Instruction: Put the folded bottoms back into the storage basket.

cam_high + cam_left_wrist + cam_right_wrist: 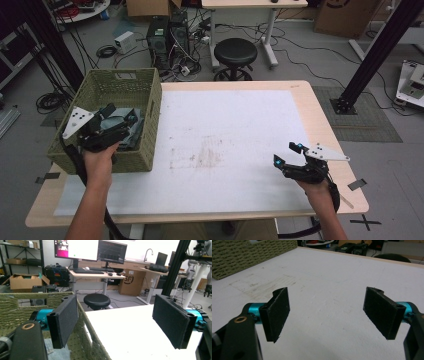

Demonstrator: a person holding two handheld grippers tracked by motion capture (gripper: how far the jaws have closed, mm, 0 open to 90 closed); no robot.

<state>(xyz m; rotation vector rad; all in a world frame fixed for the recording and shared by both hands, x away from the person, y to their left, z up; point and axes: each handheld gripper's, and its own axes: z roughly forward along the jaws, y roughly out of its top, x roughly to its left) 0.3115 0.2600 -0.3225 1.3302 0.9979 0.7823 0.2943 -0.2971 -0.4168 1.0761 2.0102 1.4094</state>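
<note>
A green woven basket [107, 90] stands at the table's left end with grey-blue cloth [131, 134] lying in it. My left gripper [120, 114] hovers over the basket's right side, open and holding nothing. In the left gripper view the gripper [117, 320] straddles the basket wall [87, 335]: one jaw is inside the basket above the cloth [56, 352], the other is over the white mat. My right gripper [286, 153] is near the table's right front, open and empty. In the right gripper view it [327, 312] hangs just above the white mat [332, 282], with the basket [242, 255] far off.
A white mat [225, 125] covers most of the wooden table and has a faint brown stain [202, 157] at its middle. Beyond the far edge stand a black stool [235, 52], computer towers [167, 35] and floor cables. A black frame post [372, 55] rises at the right.
</note>
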